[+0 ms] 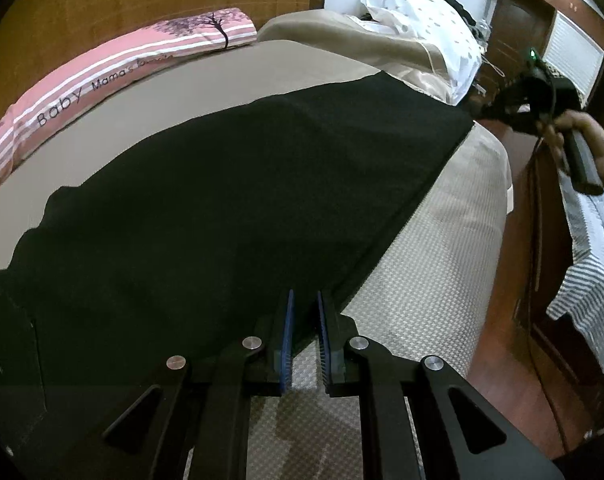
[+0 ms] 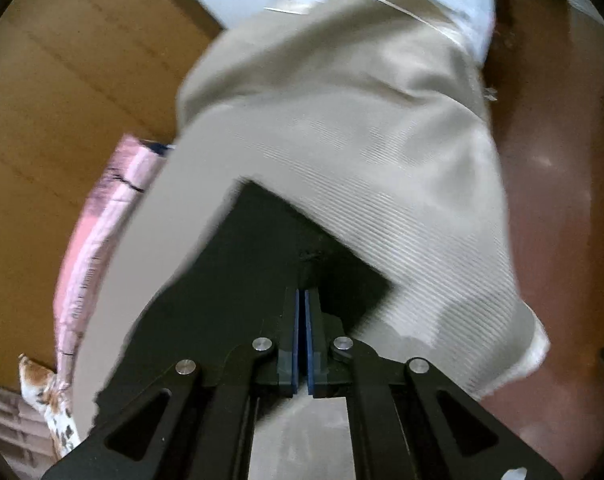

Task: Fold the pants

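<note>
Near end: left gripper (image 1: 304, 300) down at the near corner of the black pants (image 1: 242, 200), pads almost together with a thin slit left; hem runs right at the tips, can't tell whether actually pinched or just alongside. Textured bedcover (image 1: 422, 280) bare just right of that hem.

Mid: pants lie flat on the bed, long axis running away from the left gripper, up and to the right in its view; straight long edge on the right side, looser outline on the left.

Far end: short end of the pants squared off near the far bed edge; right gripper (image 2: 302, 292) closed, pads together, nothing visible between them; pants corner directly ahead of and below its tips in its own blurred view. From the left view, held in a hand (image 1: 582, 148) off beyond the bed's edge, apart from the cloth.

Judgement: one gripper per end, so end-to-end fold along the long axis; right nearer the far end, needs reopening before any pinch there.
</note>
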`<state>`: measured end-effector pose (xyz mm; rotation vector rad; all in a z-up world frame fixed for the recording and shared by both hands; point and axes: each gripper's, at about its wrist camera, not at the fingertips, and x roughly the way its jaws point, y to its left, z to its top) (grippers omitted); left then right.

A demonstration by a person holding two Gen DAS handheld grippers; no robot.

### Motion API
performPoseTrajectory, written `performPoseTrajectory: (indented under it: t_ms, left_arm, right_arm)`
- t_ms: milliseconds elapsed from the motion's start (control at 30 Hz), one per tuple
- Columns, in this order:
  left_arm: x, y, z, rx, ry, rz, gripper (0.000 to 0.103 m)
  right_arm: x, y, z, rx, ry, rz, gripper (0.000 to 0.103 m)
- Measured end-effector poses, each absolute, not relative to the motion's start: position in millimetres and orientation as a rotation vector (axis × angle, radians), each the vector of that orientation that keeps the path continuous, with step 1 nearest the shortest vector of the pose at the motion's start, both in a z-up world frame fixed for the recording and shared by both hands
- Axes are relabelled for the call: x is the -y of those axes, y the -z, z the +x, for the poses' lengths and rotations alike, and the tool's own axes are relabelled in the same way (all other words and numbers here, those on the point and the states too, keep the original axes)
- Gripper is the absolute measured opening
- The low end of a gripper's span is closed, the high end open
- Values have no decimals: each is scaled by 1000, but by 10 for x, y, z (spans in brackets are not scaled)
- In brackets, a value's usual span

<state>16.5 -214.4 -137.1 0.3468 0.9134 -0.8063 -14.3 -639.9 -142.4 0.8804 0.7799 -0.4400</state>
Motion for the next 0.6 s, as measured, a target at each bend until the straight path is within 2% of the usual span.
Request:
performPoseTrajectory:
  t_ms: [300,367,500,600]
  left_arm:
    - [2108,1340,193,-937,810,356,12]
    - [2046,1286,214,-941,818,337,13]
    - [1818,1132,360,-930,789,276,18]
    - [1629,1092,578,-927,735,206,19]
  right_arm:
    - [6496,1617,-207,-787,484,901,3]
    - [6535,1642,-198,-791,505,903,7]
    - [6544,1572,-214,-829,591,800,10]
    - [6314,1323,-92,-820,569,636,14]
